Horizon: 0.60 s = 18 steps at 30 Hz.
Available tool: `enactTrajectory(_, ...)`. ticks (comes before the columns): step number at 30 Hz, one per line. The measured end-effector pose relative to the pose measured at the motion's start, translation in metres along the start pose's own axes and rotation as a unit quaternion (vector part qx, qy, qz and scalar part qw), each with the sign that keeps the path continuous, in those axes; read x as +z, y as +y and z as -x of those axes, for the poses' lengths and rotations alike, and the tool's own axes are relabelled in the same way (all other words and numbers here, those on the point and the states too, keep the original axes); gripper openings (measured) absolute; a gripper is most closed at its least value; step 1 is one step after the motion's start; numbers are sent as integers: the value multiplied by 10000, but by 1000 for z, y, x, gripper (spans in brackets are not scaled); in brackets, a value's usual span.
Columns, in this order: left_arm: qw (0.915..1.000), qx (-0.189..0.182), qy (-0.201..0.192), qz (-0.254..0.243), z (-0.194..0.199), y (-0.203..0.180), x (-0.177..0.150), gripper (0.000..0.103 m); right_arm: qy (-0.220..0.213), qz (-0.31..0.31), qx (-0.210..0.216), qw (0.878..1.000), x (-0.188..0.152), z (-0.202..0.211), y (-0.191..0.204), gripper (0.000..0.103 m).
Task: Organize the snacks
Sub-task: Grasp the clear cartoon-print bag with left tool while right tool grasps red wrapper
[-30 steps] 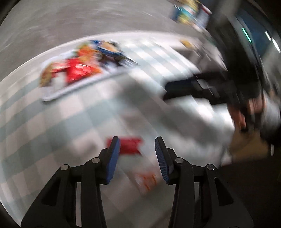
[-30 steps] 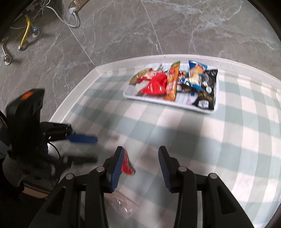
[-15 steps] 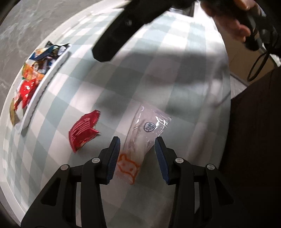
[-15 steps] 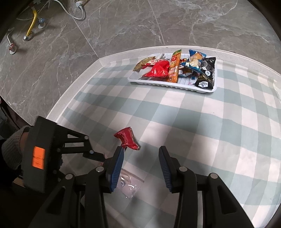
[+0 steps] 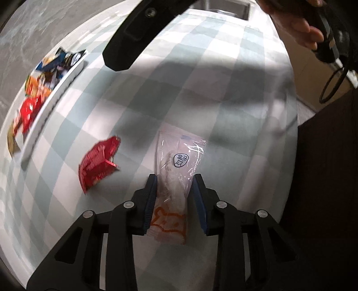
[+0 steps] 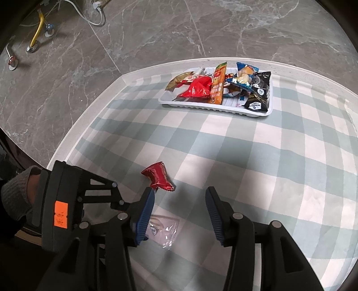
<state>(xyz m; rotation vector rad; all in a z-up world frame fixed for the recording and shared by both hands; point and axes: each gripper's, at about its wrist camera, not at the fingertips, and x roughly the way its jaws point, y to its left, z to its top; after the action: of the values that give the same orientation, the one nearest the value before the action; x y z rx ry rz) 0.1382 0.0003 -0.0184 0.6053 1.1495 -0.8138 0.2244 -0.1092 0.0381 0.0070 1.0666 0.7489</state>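
Note:
A clear snack packet (image 5: pixel 179 161) with an orange cartoon print lies flat on the checked tablecloth. My left gripper (image 5: pixel 173 179) points steeply down over it, jaws closing, blue pads touching the packet's two long sides. A red foil packet (image 5: pixel 98 161) lies just left of it. In the right wrist view the red foil packet (image 6: pixel 158 178) sits just ahead of my right gripper (image 6: pixel 180 192), whose jaws are opening with nothing between them. The clear packet (image 6: pixel 165 230) shows beneath its left finger. A white tray (image 6: pixel 214 107) at the far side holds several snack packets.
The left gripper's black body (image 6: pixel 67 201), with an orange sticker, is held by a hand in a grey sleeve (image 6: pixel 15 197). The table's white edge (image 6: pixel 73 134) curves round on the left above a marble floor (image 6: pixel 111 44). Cables (image 6: pixel 94 15) lie on the floor far left.
The left gripper swung down and rolled from a blurred view onto the clear packet, and its jaws narrowed around it. The right gripper's jaws widened; the red packet lies closer to them.

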Motion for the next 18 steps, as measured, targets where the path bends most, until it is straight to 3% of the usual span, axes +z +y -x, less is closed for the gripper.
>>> enactTrajectory(9,9908,-231,-116,1327,17,29,-41,27,301,543,49,9981,15,-37,24,51)
enactTrajectory(18,9658,-100,-190,2584,35,57,-85,27,731,1248,-79,9894,18,-86,50,51)
